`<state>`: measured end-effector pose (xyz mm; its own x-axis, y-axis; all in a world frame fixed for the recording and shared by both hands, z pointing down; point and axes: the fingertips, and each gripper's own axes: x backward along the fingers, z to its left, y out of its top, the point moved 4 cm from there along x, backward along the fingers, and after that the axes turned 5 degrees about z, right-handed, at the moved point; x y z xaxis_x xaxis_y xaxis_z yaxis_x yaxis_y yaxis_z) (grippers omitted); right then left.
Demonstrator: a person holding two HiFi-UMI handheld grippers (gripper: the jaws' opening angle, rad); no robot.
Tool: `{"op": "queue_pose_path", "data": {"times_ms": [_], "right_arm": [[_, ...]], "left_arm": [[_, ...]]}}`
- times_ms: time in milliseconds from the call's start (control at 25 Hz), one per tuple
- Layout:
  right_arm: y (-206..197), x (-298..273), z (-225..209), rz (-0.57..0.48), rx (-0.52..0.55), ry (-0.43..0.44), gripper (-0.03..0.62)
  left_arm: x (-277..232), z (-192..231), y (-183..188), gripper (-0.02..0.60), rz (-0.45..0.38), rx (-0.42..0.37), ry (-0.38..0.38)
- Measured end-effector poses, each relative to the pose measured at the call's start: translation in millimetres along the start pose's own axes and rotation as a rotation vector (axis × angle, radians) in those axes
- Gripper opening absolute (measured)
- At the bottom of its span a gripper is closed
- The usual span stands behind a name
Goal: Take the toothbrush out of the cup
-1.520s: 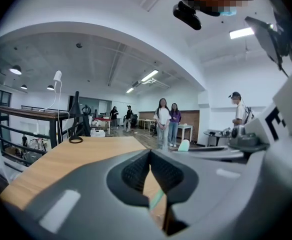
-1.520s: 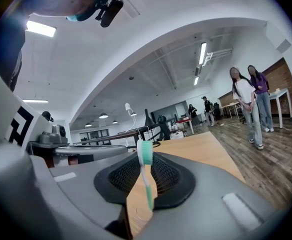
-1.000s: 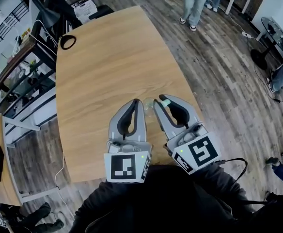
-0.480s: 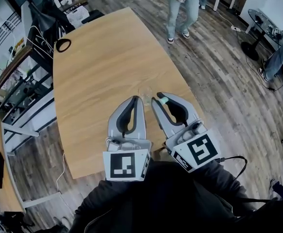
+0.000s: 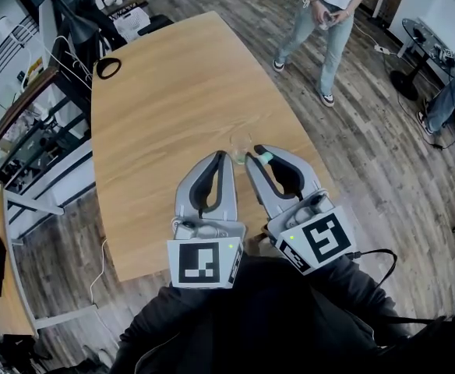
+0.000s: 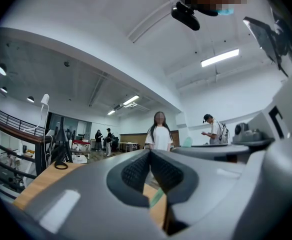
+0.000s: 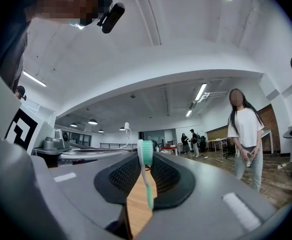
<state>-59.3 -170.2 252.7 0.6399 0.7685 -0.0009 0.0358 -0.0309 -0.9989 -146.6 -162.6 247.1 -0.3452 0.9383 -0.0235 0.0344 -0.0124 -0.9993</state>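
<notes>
Right gripper view: right gripper [image 7: 145, 170] clamps mint toothbrush [image 7: 146, 151] in ribbed pads [image 7: 128, 176]; left gripper [image 5: 226, 158] pinches clear cup [image 5: 240, 143]; bystander [image 5: 333, 14] at 1 o'clock has stepped right.

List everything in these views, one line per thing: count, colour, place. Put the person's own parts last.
table: one, light wood, under both grippers.
clear cup: one, transparent, at the left gripper's tip, apparently pinched by its wall.
toothbrush: one, white and green, upright between the right gripper's jaws.
black ring: one, black, table's far left corner.
standing person: one, white top, blue jeans, beyond the table.
floor: dark wood planks, around the table.
left gripper: one, grey, jaws nearly together at the clear cup.
right gripper: one, grey, closed on the toothbrush.
dark clothing: black, bottom of the head view.
</notes>
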Motion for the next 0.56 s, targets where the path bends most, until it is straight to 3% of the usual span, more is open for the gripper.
{"op": "queue_pose_path", "data": {"times_ms": [560], "right_arm": [[-6.0, -15.8, 16.1, 0.016, 0.013, 0.01, 0.061]], "left_arm": [[5.1, 22.3, -6.3, 0.008, -0.011, 0.01, 0.01]]}}
